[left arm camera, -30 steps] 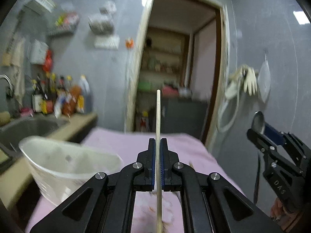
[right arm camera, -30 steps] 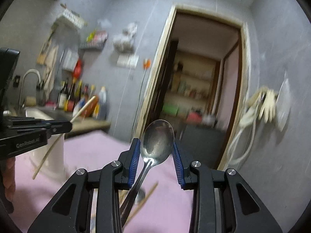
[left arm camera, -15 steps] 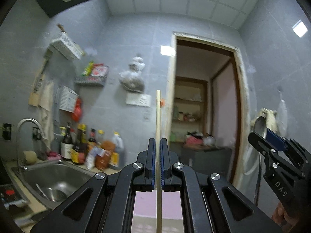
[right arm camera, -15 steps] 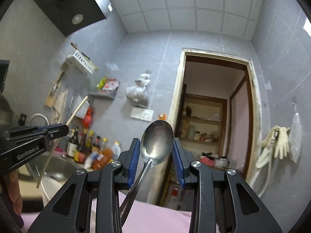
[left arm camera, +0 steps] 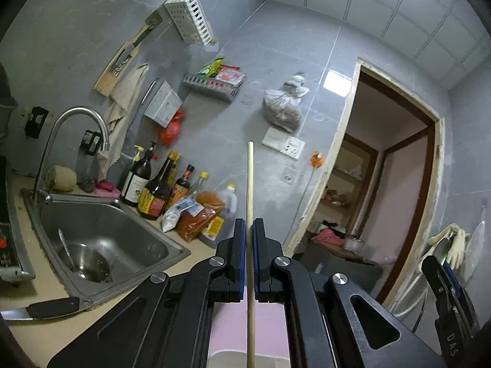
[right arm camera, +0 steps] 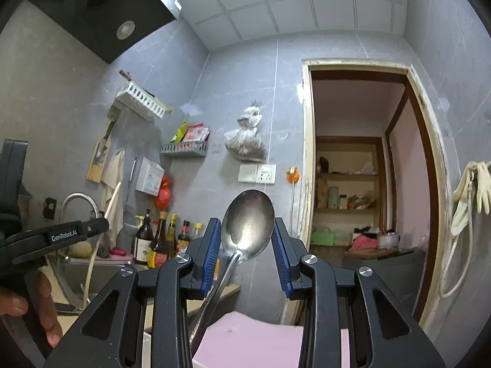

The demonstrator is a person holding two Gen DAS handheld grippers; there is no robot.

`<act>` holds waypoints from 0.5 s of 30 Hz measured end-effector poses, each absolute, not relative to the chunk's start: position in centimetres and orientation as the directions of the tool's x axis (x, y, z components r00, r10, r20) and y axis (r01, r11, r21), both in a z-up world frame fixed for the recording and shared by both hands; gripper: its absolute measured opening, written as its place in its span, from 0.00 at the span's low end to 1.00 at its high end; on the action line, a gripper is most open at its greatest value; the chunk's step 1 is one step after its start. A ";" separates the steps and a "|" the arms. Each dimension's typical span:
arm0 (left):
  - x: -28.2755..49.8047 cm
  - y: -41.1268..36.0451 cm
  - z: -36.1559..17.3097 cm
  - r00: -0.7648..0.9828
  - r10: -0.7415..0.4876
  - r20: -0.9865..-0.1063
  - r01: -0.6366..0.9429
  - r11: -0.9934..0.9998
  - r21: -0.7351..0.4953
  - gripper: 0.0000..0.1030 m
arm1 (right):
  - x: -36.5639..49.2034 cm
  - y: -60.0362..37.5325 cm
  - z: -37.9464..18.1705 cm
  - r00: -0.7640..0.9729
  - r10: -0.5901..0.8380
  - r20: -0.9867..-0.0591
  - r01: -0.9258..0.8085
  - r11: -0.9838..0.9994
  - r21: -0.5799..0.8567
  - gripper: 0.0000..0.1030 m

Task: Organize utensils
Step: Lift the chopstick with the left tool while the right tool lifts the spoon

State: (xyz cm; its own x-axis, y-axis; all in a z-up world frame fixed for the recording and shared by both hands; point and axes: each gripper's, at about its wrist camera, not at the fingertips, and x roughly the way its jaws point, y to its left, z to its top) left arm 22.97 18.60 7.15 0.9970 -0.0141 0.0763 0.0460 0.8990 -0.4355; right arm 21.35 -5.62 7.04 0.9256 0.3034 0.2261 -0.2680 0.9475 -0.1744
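The left claw (left arm camera: 249, 239) is clenched on a wooden chopstick (left arm camera: 250, 190), which stands upright between its pads, its tip well above them. The right claw (right arm camera: 247, 239) grips a metal spoon (right arm camera: 248, 220) by the bowl, handle slanting down left. Both are raised before a grey wall, beside a sink (left arm camera: 101, 245).

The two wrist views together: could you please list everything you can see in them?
chopstick: one, pale wood, upright in the left gripper.
spoon: one, steel, bowl between the right gripper's pads.
sink: one, steel, left counter.
faucet: one, chrome, over the sink.
bottles: several, dark, beside the sink.
white basket: one, high on the wall.
doorway: one, wood-framed, right.
left gripper: black, shut.
right gripper: black, blue pads.
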 end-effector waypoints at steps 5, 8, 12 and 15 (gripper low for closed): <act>23.5 17.3 5.6 0.997 0.026 0.067 0.004 0.908 -0.419 0.02 | 22.5 -5.2 5.5 0.935 0.295 0.199 -0.264 0.950 -0.168 0.30; 23.8 16.4 4.7 0.998 0.029 0.053 -0.006 0.914 -0.405 0.02 | 22.8 -4.9 4.6 0.939 0.289 0.187 -0.257 0.950 -0.178 0.30; 23.5 15.5 3.7 0.998 0.033 0.052 -0.010 0.925 -0.380 0.02 | 22.8 -4.7 3.5 0.945 0.281 0.168 -0.248 0.949 -0.196 0.30; 23.1 15.0 3.3 0.999 0.016 0.039 0.000 0.931 -0.366 0.02 | 22.8 -4.3 2.8 0.948 0.287 0.134 -0.253 0.941 -0.224 0.30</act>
